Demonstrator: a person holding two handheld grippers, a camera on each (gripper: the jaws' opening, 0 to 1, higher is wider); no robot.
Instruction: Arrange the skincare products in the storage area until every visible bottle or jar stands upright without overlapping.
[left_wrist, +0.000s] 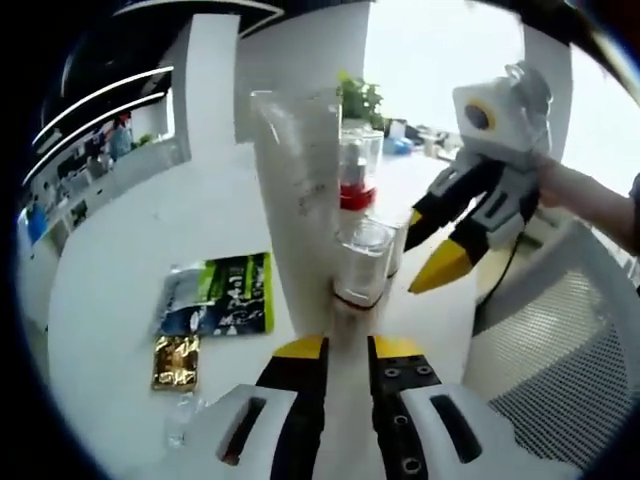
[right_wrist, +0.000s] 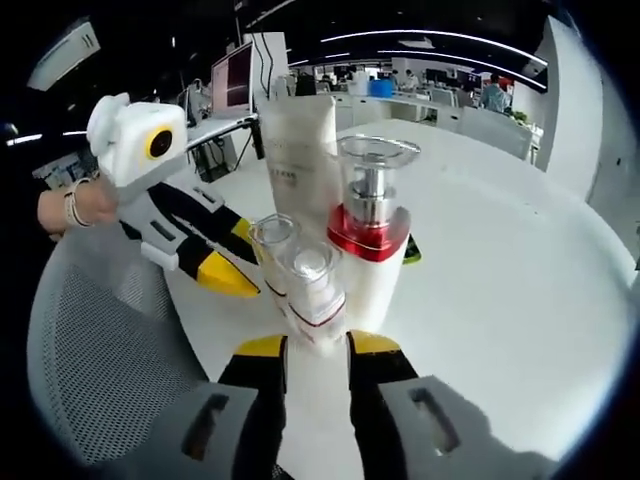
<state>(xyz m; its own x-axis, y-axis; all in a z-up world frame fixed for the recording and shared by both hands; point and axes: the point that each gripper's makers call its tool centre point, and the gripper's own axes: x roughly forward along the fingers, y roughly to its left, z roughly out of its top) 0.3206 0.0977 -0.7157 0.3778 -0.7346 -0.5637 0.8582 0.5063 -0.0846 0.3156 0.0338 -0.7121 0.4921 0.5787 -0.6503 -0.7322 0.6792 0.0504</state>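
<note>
A tall white tube (left_wrist: 295, 180) (right_wrist: 300, 150) stands upright on the white table (left_wrist: 130, 250) (right_wrist: 500, 260). Beside it stand a white pump bottle with a red collar (left_wrist: 358, 170) (right_wrist: 368, 240) and two small clear-capped bottles (right_wrist: 315, 295) (right_wrist: 272, 242), one of them nearest my left camera (left_wrist: 362, 262). All are bunched close together. My left gripper (left_wrist: 348, 348) (right_wrist: 235, 255) is open, short of the cluster, holding nothing. My right gripper (right_wrist: 318, 346) (left_wrist: 428, 242) is open on the opposite side, its tips just short of the nearest small bottle.
Flat sachets lie on the table: a green-and-black pack (left_wrist: 218, 295) and a gold one (left_wrist: 176, 360). A grey mesh chair (left_wrist: 560, 340) (right_wrist: 100, 370) stands at the table edge. A person's hand (left_wrist: 580, 195) holds the right gripper. A potted plant (left_wrist: 360, 98) stands far behind.
</note>
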